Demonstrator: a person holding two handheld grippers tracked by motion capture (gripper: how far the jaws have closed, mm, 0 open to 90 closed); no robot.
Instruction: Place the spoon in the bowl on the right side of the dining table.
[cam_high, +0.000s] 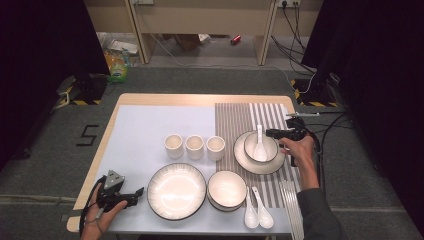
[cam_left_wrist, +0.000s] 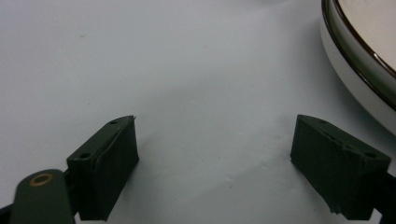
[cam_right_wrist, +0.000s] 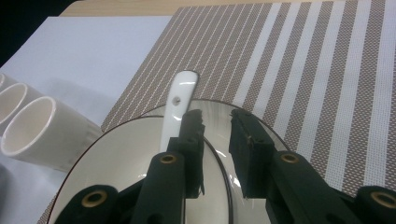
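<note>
Two tongs were seen; the left tongs (cam_high: 136, 194) were held wide apart and empty on the pale tabletop (cam_high: 145, 130), beside the large white dark-rimmed plate (cam_high: 176, 191); the right tongs (cam_right_wrist: 215, 140) were narrowly apart astride the rim of the small white ceramic bowl (cam_right_wrist: 140, 172) on the striped placemat (cam_right_wrist: 317, 70), with nothing clamped; the white ceramic spoon (cam_right_wrist: 180, 100) lay inside; the bowl was judged stiff, glazed, slippery and breakable, best taken at the rim.

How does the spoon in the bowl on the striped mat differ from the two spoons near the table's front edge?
The spoon in the bowl rests inside a small bowl stacked on a plate; the two front spoons lie flat on the table. It stands alone; they lie side by side. It sits beside the right tongs; they sit by a larger bowl. All are white.
</note>
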